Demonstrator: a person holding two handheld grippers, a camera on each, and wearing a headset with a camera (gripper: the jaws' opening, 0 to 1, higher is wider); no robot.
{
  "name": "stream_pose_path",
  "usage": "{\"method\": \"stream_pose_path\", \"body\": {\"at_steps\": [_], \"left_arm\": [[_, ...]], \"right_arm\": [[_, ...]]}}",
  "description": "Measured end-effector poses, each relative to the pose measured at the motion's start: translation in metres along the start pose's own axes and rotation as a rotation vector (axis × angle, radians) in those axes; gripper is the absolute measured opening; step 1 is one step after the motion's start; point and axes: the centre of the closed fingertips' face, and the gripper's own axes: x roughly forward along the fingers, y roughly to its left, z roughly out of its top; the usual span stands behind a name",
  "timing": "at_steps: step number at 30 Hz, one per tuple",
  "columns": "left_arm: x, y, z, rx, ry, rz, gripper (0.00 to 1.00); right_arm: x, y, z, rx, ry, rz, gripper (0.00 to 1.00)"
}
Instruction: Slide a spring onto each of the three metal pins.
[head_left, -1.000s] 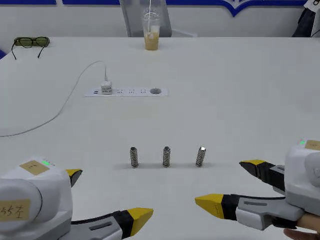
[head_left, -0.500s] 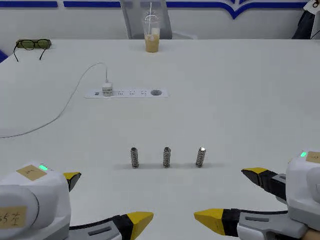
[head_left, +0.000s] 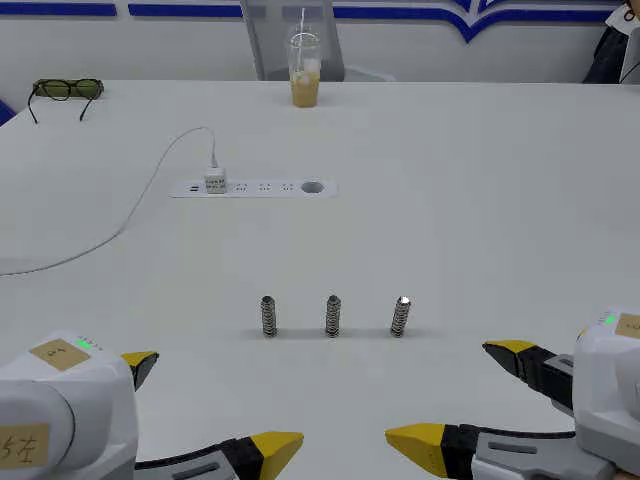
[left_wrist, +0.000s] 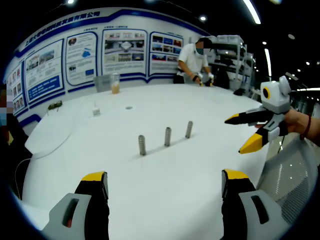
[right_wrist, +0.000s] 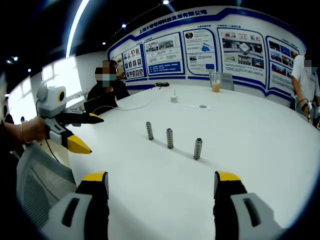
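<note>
Standing upright in a row on the white surface (head_left: 450, 200), the three spring-sleeved grey metal pins (head_left: 333, 314) lie ahead of and between the left gripper (head_left: 212, 400) and right gripper (head_left: 452, 391) — both spread apart, empty — the right seemingly nearer.

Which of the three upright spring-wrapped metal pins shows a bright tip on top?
The rightmost pin, in the head view; the middle pin and left pin have dull tops.
</note>
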Motion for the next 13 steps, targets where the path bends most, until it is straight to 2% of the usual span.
{"method": "stream_pose_path", "body": {"at_steps": [13], "left_arm": [[-0.0017,-0.0032,-0.0034,-0.005,0.004,0.004,0.94]], "right_arm": [[-0.0025,0.0011,-0.0020,0.016,-0.008,-0.006,0.88]]}}
